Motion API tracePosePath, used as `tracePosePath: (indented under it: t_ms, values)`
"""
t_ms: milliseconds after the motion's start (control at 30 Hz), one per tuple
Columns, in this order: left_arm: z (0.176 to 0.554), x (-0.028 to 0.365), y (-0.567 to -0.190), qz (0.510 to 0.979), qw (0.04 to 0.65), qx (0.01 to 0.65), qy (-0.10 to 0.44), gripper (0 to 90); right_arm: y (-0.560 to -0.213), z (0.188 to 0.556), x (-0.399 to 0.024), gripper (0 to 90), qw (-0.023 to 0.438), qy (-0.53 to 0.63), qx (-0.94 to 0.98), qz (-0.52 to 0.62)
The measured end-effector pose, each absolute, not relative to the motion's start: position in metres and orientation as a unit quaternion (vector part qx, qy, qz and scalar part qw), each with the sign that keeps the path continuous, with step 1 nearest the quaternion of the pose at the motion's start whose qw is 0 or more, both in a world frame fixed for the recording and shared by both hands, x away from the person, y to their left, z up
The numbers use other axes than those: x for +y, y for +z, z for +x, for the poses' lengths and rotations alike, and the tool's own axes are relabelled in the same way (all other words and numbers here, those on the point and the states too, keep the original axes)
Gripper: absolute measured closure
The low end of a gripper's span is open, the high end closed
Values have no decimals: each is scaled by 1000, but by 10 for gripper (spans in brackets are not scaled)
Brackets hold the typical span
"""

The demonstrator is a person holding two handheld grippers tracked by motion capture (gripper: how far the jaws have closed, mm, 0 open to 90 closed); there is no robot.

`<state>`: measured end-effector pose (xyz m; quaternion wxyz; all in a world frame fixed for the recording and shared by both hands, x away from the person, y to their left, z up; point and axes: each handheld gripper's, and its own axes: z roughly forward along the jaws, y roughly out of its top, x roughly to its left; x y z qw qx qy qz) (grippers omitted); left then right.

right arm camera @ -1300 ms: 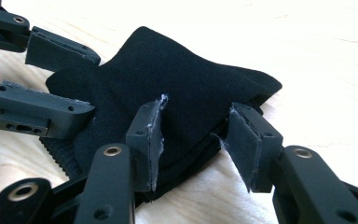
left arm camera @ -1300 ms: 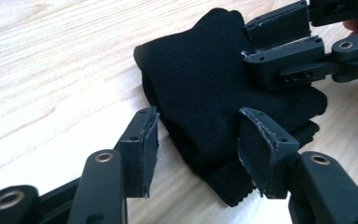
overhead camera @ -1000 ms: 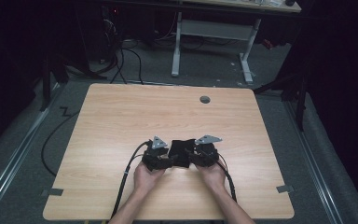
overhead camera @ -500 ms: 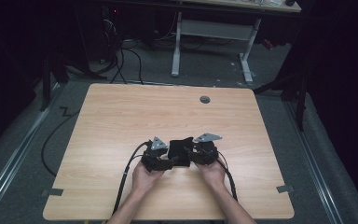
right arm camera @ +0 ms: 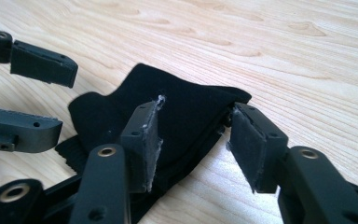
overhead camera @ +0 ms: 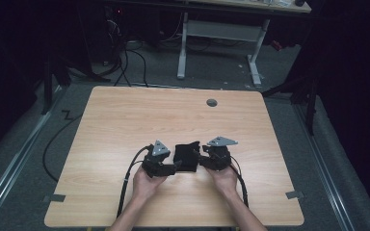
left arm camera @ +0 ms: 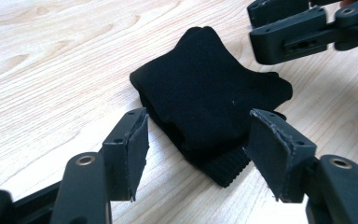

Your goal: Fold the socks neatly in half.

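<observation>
high view: folded black cloth apparently lies lengthwise toward the far edge.

One camera hangs high over the person's side of the table and looks forward and down, far enough off to take in the whole top and the dark floor beyond it. The other two ride low on the grippers, close to the wood. The left gripper camera looks along its own jaws across a folded black cloth toward the other gripper's jaws at the upper right. The right gripper camera faces back the opposite way over the same cloth. All three views share that cloth and the wood around it.
</observation>
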<state>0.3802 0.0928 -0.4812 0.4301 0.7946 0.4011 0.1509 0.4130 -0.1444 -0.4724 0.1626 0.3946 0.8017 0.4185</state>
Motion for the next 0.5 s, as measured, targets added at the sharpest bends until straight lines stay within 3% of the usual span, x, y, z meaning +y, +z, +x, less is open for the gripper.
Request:
tracePosePath:
  t_ms: [500]
  values:
    - [372, 109, -471, 784, 442, 401, 171, 369, -465, 406, -161, 534, 178, 424, 792, 401]
